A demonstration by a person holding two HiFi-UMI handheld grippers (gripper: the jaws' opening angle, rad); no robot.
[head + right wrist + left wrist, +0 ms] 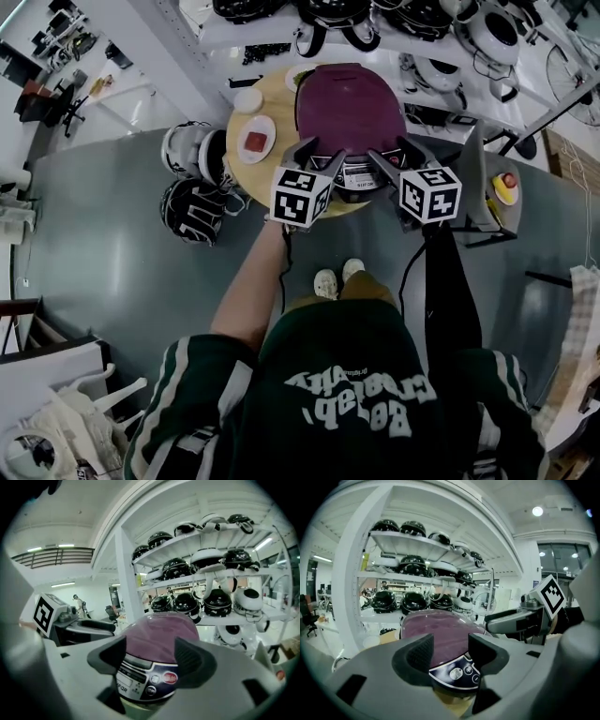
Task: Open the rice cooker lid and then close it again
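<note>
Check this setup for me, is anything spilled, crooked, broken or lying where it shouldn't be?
Nothing looks spilled or broken. The rice cooker sits upright on the round table with its lid down. The one oddity: two helmets lie beside the table, apparently on the floor, while the rest sit on the shelves.

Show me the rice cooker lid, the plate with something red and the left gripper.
rice cooker lid [349,108], head view, lid's middle.
plate [255,122], head view, upper rim.
left gripper [326,150], head view, between fingertips.

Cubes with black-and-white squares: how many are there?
2: the left cube on the left claw, the right cube on the right claw. None seems hidden.
</note>
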